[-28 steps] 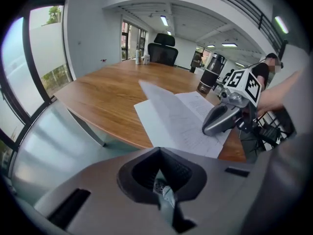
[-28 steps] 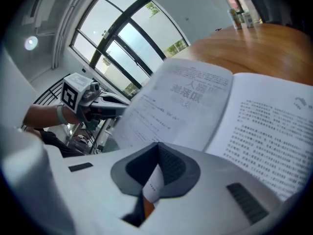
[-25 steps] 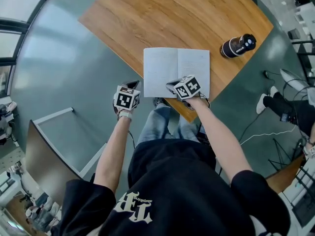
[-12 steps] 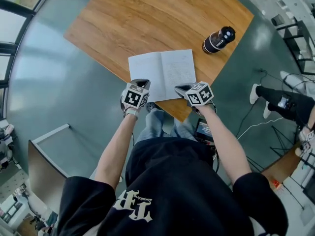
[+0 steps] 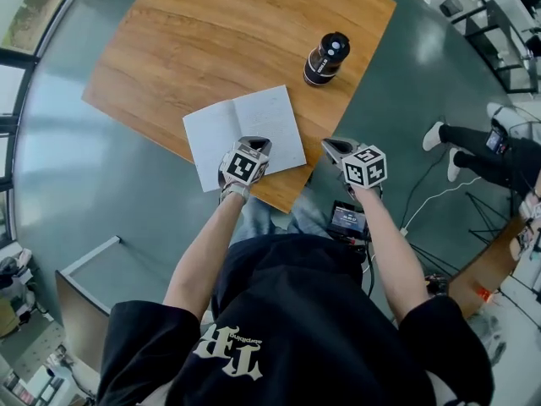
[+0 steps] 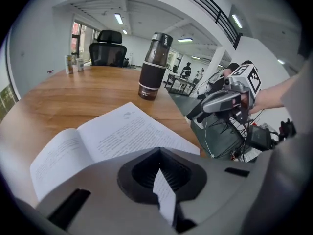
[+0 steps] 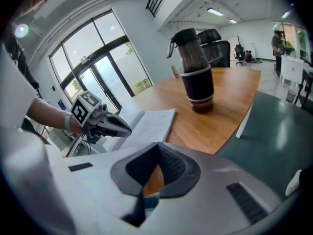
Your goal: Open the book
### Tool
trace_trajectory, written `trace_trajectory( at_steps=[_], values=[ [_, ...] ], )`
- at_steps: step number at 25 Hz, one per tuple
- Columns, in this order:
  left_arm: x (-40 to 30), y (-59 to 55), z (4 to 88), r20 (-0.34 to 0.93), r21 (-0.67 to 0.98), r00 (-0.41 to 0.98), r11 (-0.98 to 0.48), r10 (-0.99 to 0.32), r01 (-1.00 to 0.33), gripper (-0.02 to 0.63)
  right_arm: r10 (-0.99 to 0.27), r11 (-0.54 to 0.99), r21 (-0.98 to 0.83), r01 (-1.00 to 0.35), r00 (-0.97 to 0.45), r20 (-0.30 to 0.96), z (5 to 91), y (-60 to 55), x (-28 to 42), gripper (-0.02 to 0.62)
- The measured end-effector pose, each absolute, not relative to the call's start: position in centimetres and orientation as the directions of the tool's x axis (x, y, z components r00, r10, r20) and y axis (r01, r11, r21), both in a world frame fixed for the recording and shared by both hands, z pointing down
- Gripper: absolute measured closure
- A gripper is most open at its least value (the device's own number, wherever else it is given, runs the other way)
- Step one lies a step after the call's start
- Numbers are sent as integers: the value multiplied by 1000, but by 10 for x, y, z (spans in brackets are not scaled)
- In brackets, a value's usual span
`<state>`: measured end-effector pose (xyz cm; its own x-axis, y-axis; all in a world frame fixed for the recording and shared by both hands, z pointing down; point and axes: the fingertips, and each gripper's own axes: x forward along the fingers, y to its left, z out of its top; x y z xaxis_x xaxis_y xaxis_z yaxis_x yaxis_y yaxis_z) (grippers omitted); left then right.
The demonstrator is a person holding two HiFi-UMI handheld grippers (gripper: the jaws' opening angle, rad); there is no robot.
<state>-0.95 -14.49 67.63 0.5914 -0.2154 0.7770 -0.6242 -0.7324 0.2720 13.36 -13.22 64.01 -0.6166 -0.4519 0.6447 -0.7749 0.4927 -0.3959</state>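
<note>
Wood-grain brown tabletop (image 5: 228, 32) carries a white-paged paper book (image 5: 241, 129) lying open and flat near its front edge; the writing on its pages is too fine to read in any view. In the head view the left claw (image 5: 256, 143) covers part of the book's near edge, and in the left gripper view that claw's own grey body blocks the same stretch. Whether it touches the paper cannot be told. The head view does not settle how the jaws stand; each gripper view does. The left claw is pressed together, a thin slit showing only white page. The right claw (image 5: 331, 145) is likewise pressed together, its slit showing wood and blue cloth, with nothing pinched in either. Only the left gripper view shows a black office chair (image 6: 107, 45) and small cans (image 6: 73, 62) at the tabletop's far end. The right claw hangs just past the tabletop's edge, beside the book and apart from it. A tall dark bottle with a pale band (image 5: 325, 57) stands upright beyond the book
</note>
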Motion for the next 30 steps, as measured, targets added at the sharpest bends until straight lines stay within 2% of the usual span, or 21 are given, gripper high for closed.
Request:
trace_trajectory(
  at_steps=[11, 19, 30],
  values=[
    [80, -142, 703, 830, 272, 544, -764, -121, -585, 600, -409, 563, -347, -750, -617, 672, 641, -126, 202, 606],
    [89, -139, 721, 860, 268, 499, -740, -105, -617, 600, -390, 572, -363, -735, -633, 668, 647, -131, 227, 606],
    [80, -141, 724, 873, 224, 464, -722, -150, -655, 600, -325, 637, -366, -679, -667, 670, 650, -127, 209, 606]
  ],
)
